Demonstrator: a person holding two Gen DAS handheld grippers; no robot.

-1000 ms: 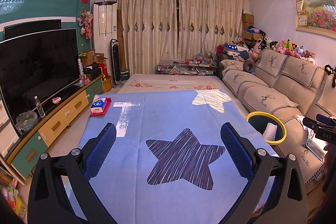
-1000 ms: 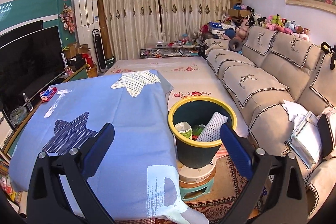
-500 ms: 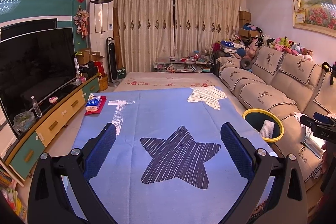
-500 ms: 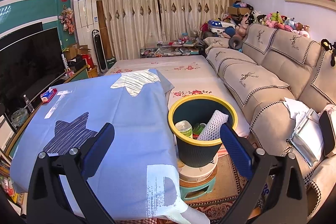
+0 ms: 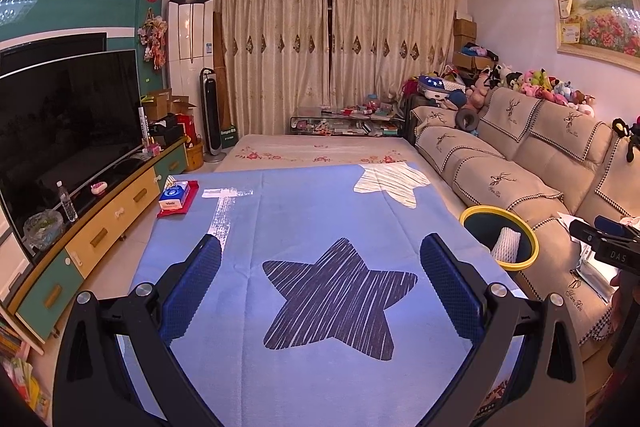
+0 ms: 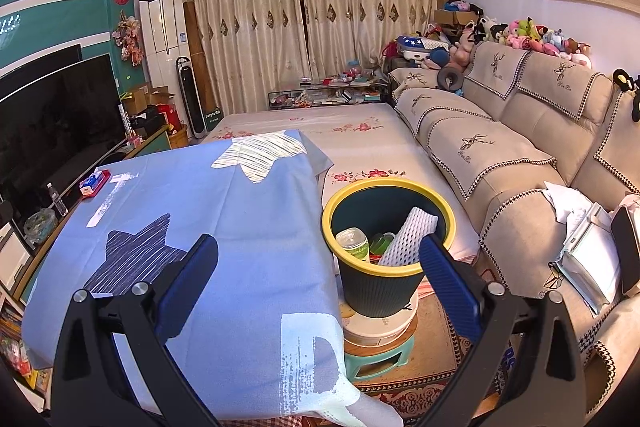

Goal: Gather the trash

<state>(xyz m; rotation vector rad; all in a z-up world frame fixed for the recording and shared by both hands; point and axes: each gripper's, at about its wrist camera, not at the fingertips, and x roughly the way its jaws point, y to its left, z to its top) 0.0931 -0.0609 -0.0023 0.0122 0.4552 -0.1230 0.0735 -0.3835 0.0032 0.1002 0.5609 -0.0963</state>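
Observation:
A dark bin with a yellow rim [image 6: 404, 291] stands on a small stool right of the table. Inside it lie a can [image 6: 353, 243], a white foam net sleeve [image 6: 409, 235] and green scraps. My right gripper [image 6: 319, 251] hangs open just before the bin, nothing between its fingers. My left gripper [image 5: 321, 253] is open and empty above the blue cloth with a dark star [image 5: 340, 299]. The same bin [image 5: 516, 265] shows at the table's right edge in the left wrist view, with the white sleeve [image 5: 506, 243] inside.
A tissue pack on a red tray [image 5: 176, 197] lies at the table's far left corner. A beige sofa [image 6: 520, 163] runs along the right, with papers and a phone [image 6: 592, 251] on it. A TV and low cabinet [image 5: 80, 195] line the left. The other gripper's body [image 5: 608, 247] juts in at right.
Both views have pulled back and tilted slightly, so the table and bin sit a little farther off. Both grippers stay open and empty.

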